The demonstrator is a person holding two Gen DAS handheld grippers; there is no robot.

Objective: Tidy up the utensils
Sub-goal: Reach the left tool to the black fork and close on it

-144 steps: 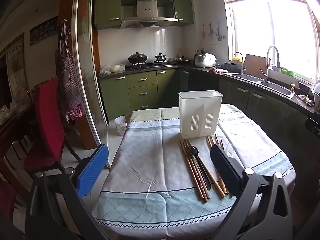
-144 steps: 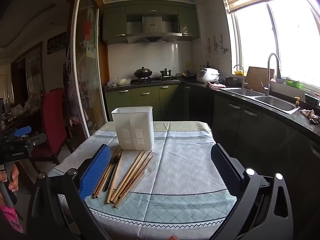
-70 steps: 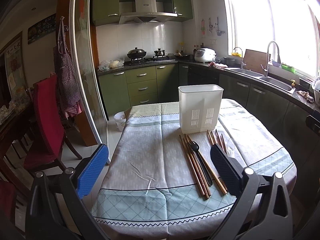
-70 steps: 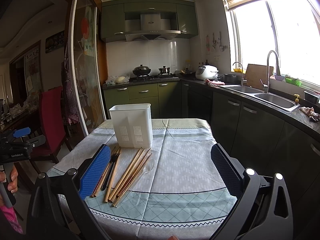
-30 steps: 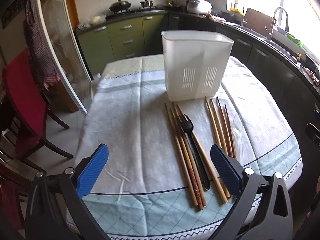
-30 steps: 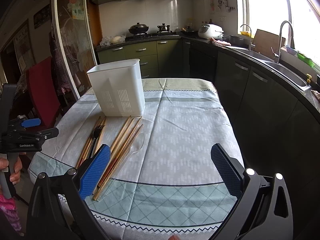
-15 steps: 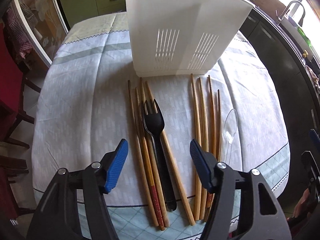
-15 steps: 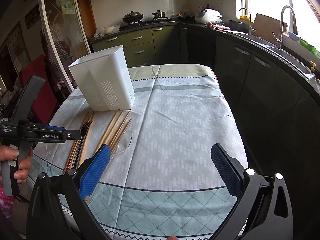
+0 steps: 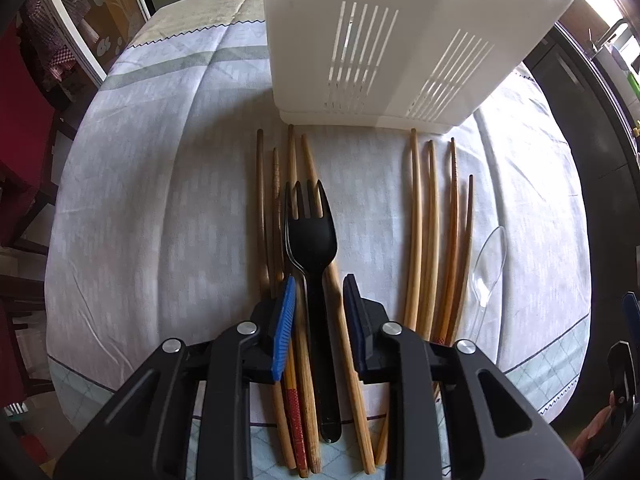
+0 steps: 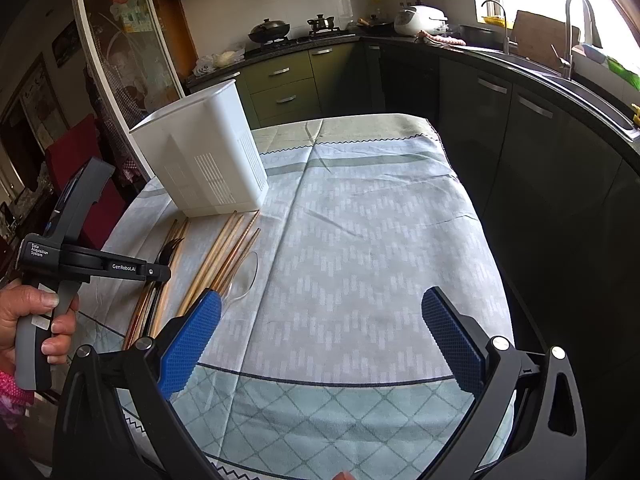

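The left gripper hangs low over the table, its jaws narrowed around the handle of a black fork but with a gap showing on each side, so it is released and grasps nothing yet. The fork lies flat among a group of four wooden chopsticks, tines pointing toward the white utensil holder, which stands upright toward the table's far edge. A second group of four chopsticks lies further right, and a clear plastic spoon lies just beside them, toward the table's right edge. The right gripper is held above the near part of the tablecloth, jaws spread wide and empty.
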